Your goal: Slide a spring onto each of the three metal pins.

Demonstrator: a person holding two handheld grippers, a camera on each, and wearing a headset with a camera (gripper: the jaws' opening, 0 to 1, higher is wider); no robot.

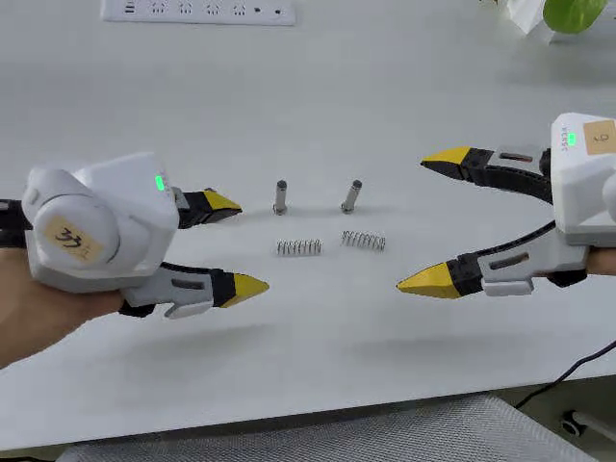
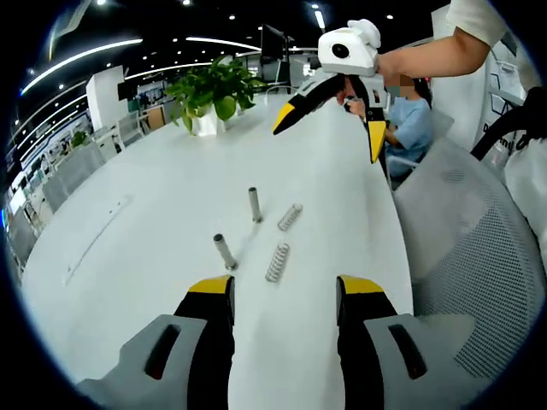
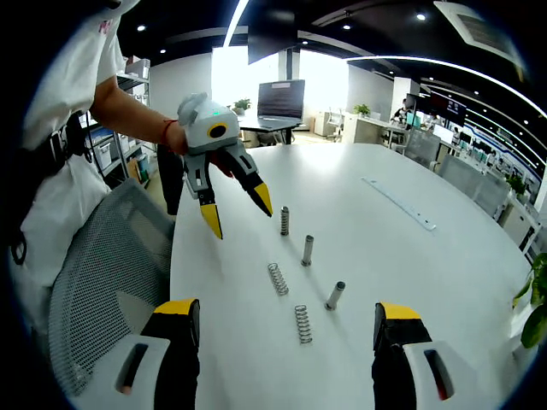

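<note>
Right gripper view shows three pins (image 3: 308,249) standing on the tabletop (image 3: 410,282). Head view shows two, with two springs (image 1: 299,247) lying loose just beside them. My left hand-held gripper (image 1: 250,245) and right hand-held gripper (image 1: 412,223) both stand spread apart. I cannot read the handwriting on their stickers (image 1: 72,241).

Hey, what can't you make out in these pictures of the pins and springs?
- Farthest pin, right gripper view: too small to tell if it is bare.
- Same pin, head view: probably hidden behind the left gripper.
- Power strip, head view: cut off by the top edge.
</note>
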